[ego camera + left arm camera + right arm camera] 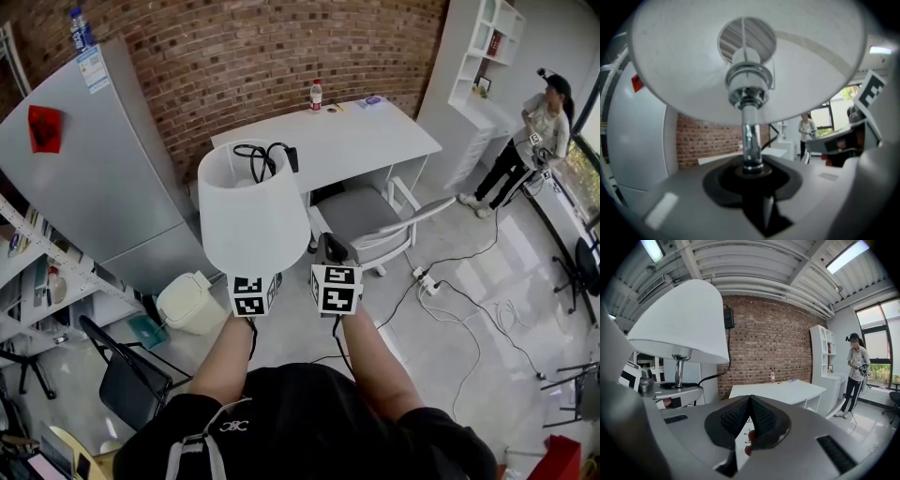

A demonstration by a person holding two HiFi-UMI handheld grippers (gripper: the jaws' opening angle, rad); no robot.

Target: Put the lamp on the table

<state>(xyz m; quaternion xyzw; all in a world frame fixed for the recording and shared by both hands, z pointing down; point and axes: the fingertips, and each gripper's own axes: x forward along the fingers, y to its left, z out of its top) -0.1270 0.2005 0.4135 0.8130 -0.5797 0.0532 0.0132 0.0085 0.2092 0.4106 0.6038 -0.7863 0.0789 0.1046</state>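
Lamp (253, 216) is aloft, left tool (752, 171) clamped on its chrome stem; right tool (750, 401) closed and empty beside it, counter (366, 141) ahead.

White bench (361, 141) — plastic bottle with red cap (316, 95) upright near back edge; small flat items (372, 99) toward right corner. Floor (469, 375) — power strip (427, 281) with trailing cables, white lidded bin (192, 302), grey chair (370, 225) just beside bench.
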